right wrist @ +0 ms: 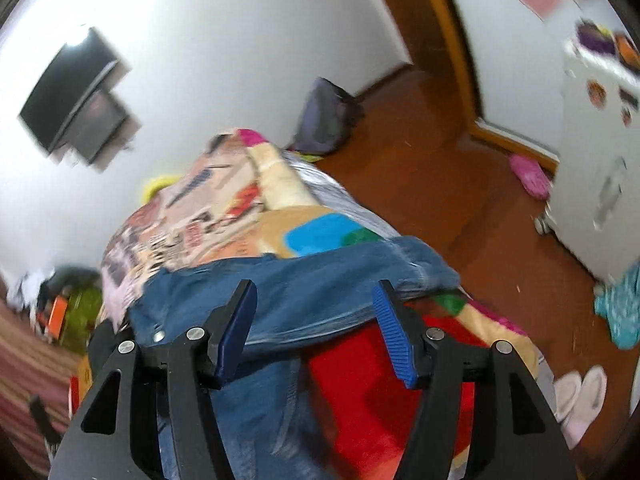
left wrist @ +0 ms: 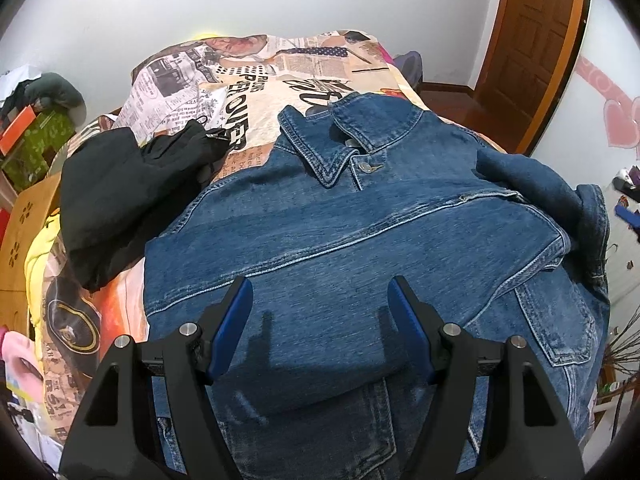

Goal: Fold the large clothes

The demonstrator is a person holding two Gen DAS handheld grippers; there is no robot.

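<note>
Left claw wide open, empty, over denim jacket | right claw wide open, empty | sleeves folded in; body fold left | bed

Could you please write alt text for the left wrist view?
A blue denim jacket lies collar-up on a newspaper-print bedspread, one sleeve folded across it. The open left gripper hovers over its lower half, holding nothing. A crumpled black garment lies left of the jacket.

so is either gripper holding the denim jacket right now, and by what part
Nothing is held. The left gripper and right gripper both hang over the denim jacket with jaws apart.
</note>
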